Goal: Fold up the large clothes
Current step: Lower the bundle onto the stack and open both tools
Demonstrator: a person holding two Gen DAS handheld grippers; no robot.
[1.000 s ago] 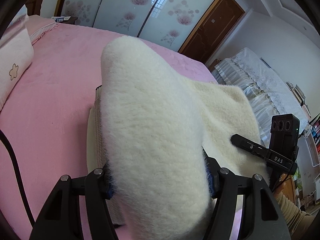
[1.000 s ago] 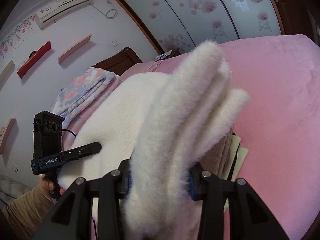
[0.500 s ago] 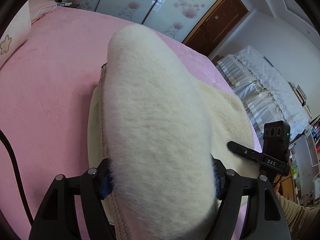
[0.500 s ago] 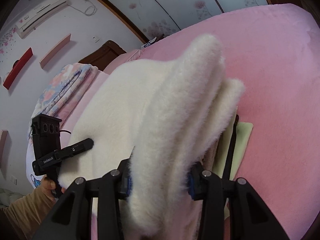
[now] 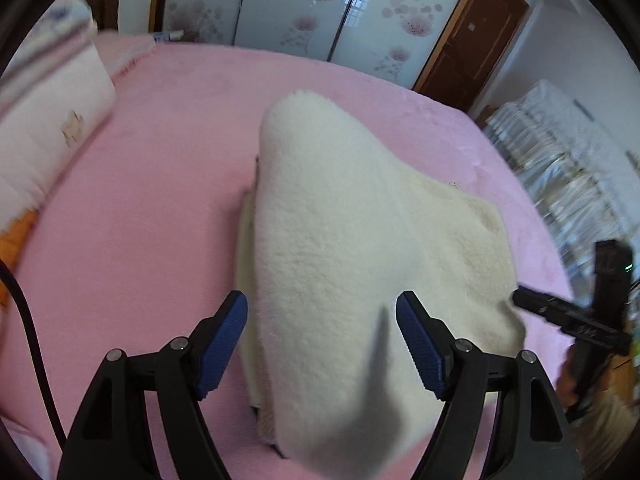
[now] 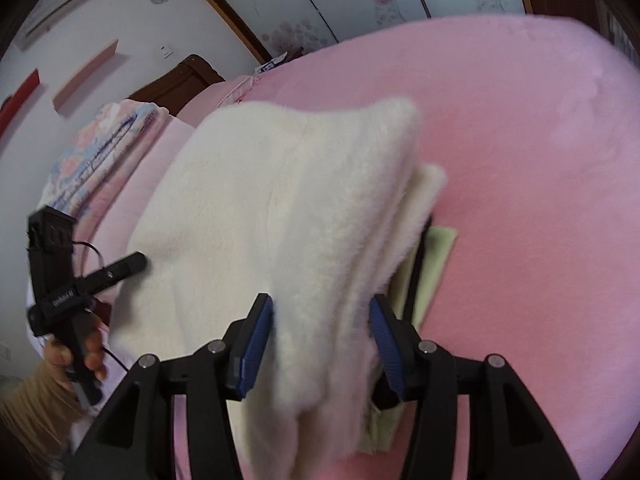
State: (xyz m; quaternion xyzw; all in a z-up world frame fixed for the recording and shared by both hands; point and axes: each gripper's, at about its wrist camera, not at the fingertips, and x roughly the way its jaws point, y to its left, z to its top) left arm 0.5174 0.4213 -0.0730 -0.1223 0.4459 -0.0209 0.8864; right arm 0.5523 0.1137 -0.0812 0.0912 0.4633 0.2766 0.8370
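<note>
A thick cream fleece garment (image 5: 340,240) lies folded over on the pink bed (image 5: 140,208). My left gripper (image 5: 322,330) is open, its blue pads (image 5: 222,338) standing apart on either side of the garment's near edge. My right gripper (image 6: 322,344) is open too, its blue pads (image 6: 256,344) straddling the other end of the garment (image 6: 280,208). A pale green-yellow lining edge (image 6: 434,256) shows under the fleece. Each gripper shows in the other's view: the right one (image 5: 576,320) and the left one (image 6: 88,276).
A pink pillow (image 5: 44,132) lies at the bed's left, and folded floral bedding (image 6: 96,148) is stacked near the dark headboard (image 6: 180,84). Floral sliding doors (image 5: 320,12), a brown door (image 5: 476,36) and a lace-covered piece of furniture (image 5: 568,152) stand beyond the bed.
Both grippers have opened and let go of the fleece. The raised fold has dropped down flatter onto the garment on the bed.
</note>
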